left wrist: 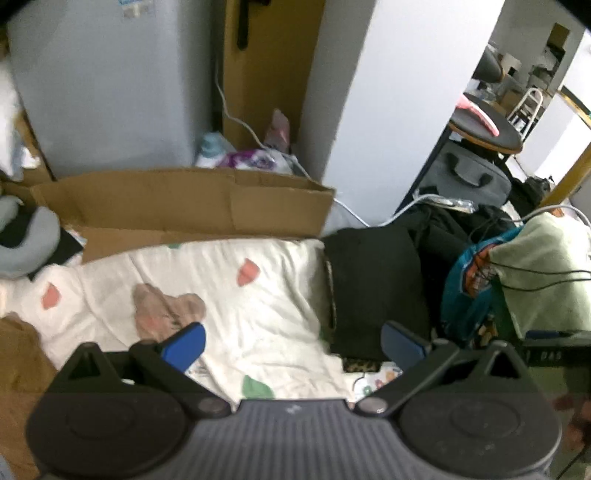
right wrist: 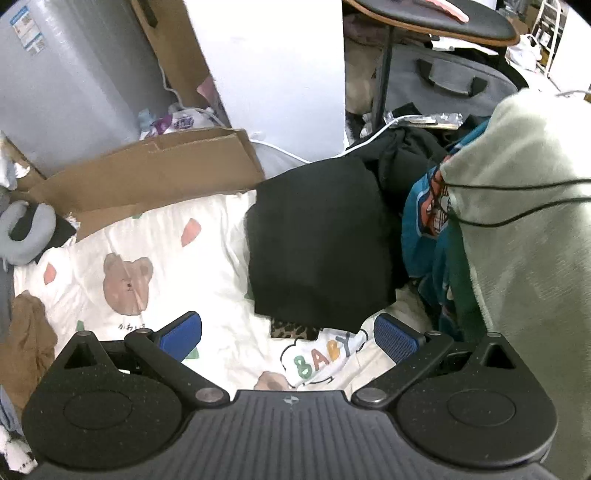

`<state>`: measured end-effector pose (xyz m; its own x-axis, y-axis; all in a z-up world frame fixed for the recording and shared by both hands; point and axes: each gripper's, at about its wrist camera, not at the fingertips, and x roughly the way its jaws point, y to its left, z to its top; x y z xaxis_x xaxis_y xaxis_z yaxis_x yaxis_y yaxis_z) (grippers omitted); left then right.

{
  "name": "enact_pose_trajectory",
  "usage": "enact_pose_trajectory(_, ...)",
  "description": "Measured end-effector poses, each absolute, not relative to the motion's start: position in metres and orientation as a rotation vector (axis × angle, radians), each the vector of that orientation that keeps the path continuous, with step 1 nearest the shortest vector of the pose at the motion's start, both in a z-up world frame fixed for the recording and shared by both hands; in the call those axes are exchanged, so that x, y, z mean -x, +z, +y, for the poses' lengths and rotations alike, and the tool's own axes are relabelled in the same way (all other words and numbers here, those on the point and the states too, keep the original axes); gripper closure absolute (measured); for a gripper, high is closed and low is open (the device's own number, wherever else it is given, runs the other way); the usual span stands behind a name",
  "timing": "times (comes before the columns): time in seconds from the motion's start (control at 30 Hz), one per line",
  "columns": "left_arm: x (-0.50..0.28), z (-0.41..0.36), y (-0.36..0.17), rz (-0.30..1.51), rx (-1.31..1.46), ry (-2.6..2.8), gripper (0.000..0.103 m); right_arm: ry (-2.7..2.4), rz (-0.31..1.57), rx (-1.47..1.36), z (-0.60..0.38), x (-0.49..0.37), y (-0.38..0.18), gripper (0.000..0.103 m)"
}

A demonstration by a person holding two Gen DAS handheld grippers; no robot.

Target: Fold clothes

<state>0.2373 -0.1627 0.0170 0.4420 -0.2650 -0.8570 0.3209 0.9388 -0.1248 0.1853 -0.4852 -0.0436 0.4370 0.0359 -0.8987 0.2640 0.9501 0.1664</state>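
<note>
A folded black garment point(right wrist: 317, 243) lies on the right side of a white bear-print bedsheet point(right wrist: 166, 266), on top of a leopard-print piece point(right wrist: 293, 329); it also shows in the left wrist view as the black garment point(left wrist: 373, 288). My right gripper point(right wrist: 288, 336) hovers open just in front of it, nothing between its blue pads. My left gripper point(left wrist: 293, 345) is open too, over the bedsheet point(left wrist: 221, 288), its right pad near the garment's near edge. A pale green fleece point(right wrist: 524, 229) and a teal printed garment point(right wrist: 424, 229) pile up at the right.
A flattened cardboard box point(right wrist: 155, 173) stands along the sheet's far edge, with a grey neck pillow point(right wrist: 26, 236) at the left. A brown cloth point(right wrist: 26, 347) lies at the near left. Black cables point(right wrist: 517, 206) cross the green fleece. A grey bag point(right wrist: 443, 85) and a stool point(right wrist: 436, 22) stand behind.
</note>
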Motion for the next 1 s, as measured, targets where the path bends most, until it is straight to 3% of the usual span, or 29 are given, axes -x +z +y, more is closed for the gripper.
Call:
enact_pose_trajectory(0.67, -0.151, -0.002, 0.1, 1.007, -0.09, -0.154, 0.0, -0.054, 1.11, -0.206, -0.406, -0.167, 0.073, 0.001)
enact_pose_trajectory(1.0, -0.101, 0.04, 0.097, 0.883, -0.052, -0.038, 0.0, 0.019, 1.122, -0.16, -0.36, -0.138, 0.069, 0.001)
